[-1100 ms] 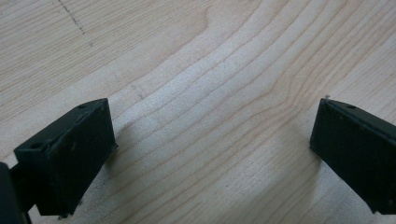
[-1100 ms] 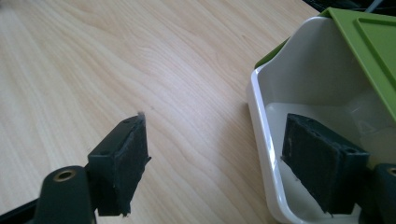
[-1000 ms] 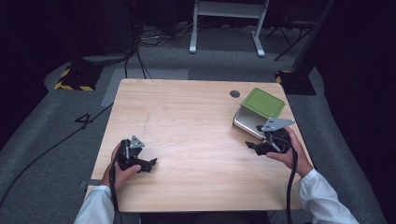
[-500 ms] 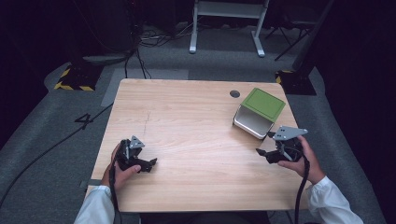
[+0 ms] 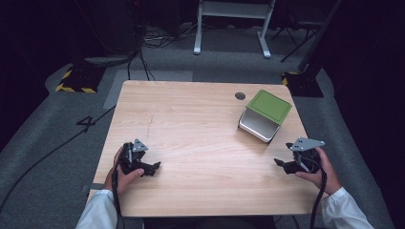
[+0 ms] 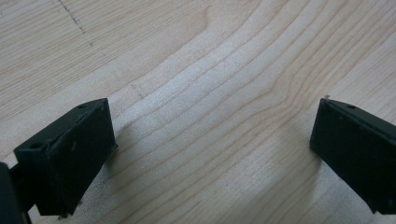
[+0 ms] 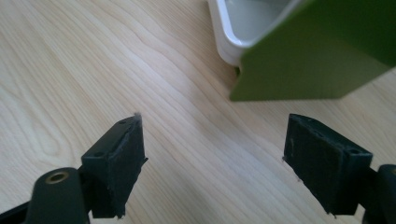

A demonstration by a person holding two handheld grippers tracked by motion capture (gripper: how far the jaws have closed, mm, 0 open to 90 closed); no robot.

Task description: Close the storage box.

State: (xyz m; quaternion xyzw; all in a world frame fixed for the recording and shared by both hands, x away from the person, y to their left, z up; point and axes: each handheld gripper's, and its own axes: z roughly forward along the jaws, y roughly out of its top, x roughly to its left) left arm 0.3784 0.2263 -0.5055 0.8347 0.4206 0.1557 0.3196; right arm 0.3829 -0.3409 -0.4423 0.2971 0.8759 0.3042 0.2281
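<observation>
Right gripper (image 5: 285, 164) sits low over the table (image 5: 200, 124), jaws spread wide and empty. Just ahead of it lies a green-and-white box (image 5: 264, 114) on its side, untouched. Left gripper (image 5: 152, 168), also spread and empty, rests well apart. Judged: approach stage; the next move calls for reaching the box.

Your right gripper (image 5: 282, 163) has pulled back from the green-sided box (image 5: 265, 115) — it was touching it a second ago — and now sits near the table's (image 5: 191, 119) right edge, jaws apart.
</observation>
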